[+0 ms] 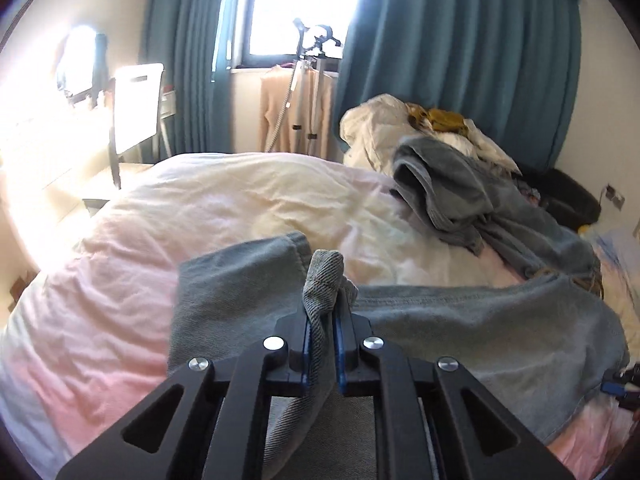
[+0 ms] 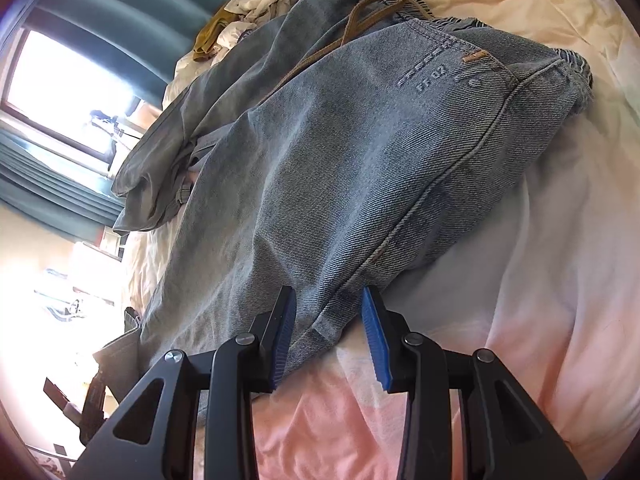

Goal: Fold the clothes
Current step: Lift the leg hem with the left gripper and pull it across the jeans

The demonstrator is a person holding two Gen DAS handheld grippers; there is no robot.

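A pair of light blue jeans (image 2: 360, 152) lies spread on the bed (image 2: 540, 280), with an elastic waistband and a brown drawstring (image 2: 360, 20) at the far end. My left gripper (image 1: 323, 316) is shut on a bunched fold of the jeans' leg (image 1: 324, 280), lifted a little above the bed. The rest of the jeans (image 1: 480, 320) stretches to the right. My right gripper (image 2: 328, 312) is open, its blue-padded jaws astride the jeans' side-seam edge, touching nothing clearly.
A second denim garment (image 1: 452, 188) and a heap of white and mustard clothes (image 1: 400, 124) lie at the bed's far right. Teal curtains (image 1: 460, 40), a tripod (image 1: 304, 80) and a white chair (image 1: 136, 108) stand beyond the bed.
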